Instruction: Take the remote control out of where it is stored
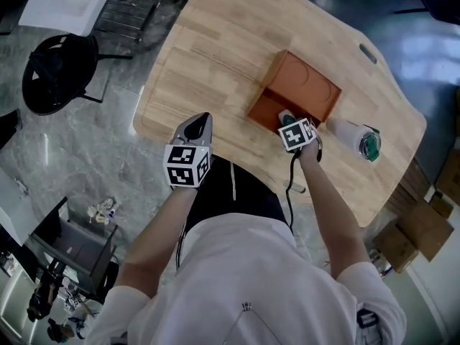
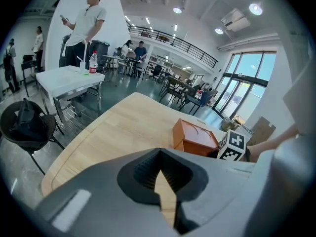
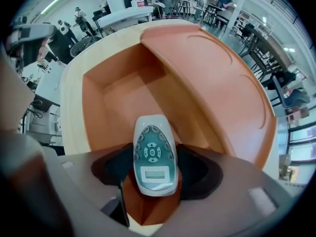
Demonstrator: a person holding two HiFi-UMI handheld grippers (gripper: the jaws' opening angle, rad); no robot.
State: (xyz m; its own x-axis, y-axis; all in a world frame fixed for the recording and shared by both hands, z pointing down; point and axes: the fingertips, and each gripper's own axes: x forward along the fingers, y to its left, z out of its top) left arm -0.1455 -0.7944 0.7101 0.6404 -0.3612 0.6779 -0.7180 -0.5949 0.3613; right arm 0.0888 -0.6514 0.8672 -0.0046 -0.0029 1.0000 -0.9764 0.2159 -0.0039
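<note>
An orange box lies on the wooden table with its drawer pulled out toward me. My right gripper is over the drawer's near end, shut on the remote control. The remote is white and teal, with round buttons and a small screen, and points into the empty drawer. The box top runs along the right. My left gripper hovers at the table's near edge, left of the box, jaws shut with nothing in them.
A white cup with a green lid lies on its side right of the box. A black chair and a white table stand on the floor at left. Cardboard boxes sit at right. People stand far off.
</note>
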